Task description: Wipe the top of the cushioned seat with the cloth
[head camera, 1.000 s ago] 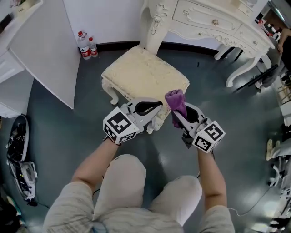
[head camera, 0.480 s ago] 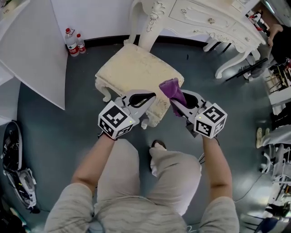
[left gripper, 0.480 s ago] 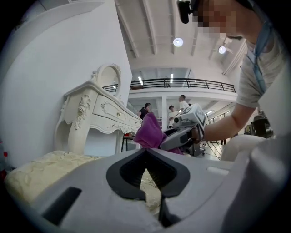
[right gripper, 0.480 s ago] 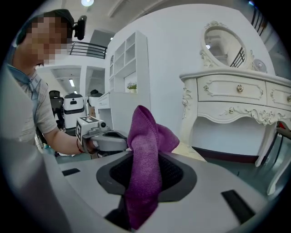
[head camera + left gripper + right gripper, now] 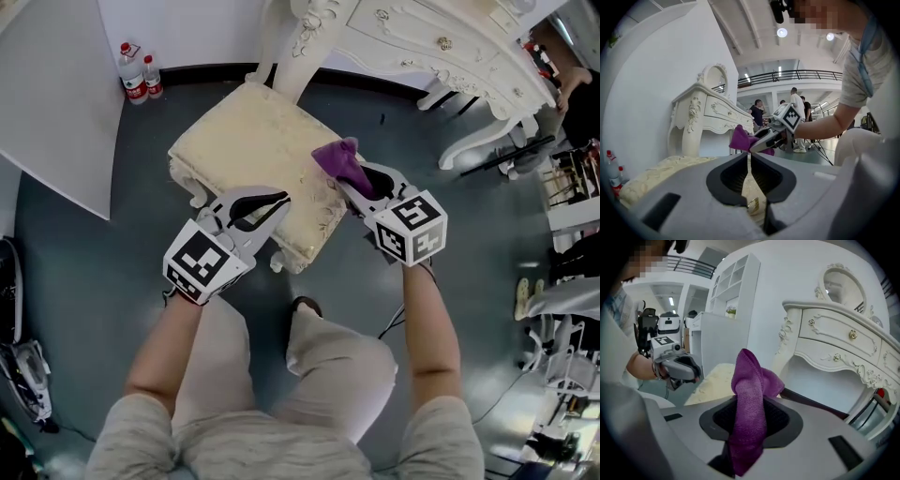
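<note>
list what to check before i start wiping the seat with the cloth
1. cloth gripped: ok, clamped in the fingers of the right gripper.
2. cloth touching the seat top: cannot tell; it is at the seat's right edge.
3. seat top free of objects: ok.
4. left gripper empty: ok, fingers shut on nothing.
5. left gripper out of the wiping path: not ok, it is over the seat's near edge.

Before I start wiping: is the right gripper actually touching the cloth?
Touching. The right gripper view shows the jaws of the right gripper pinching the purple cloth.
</note>
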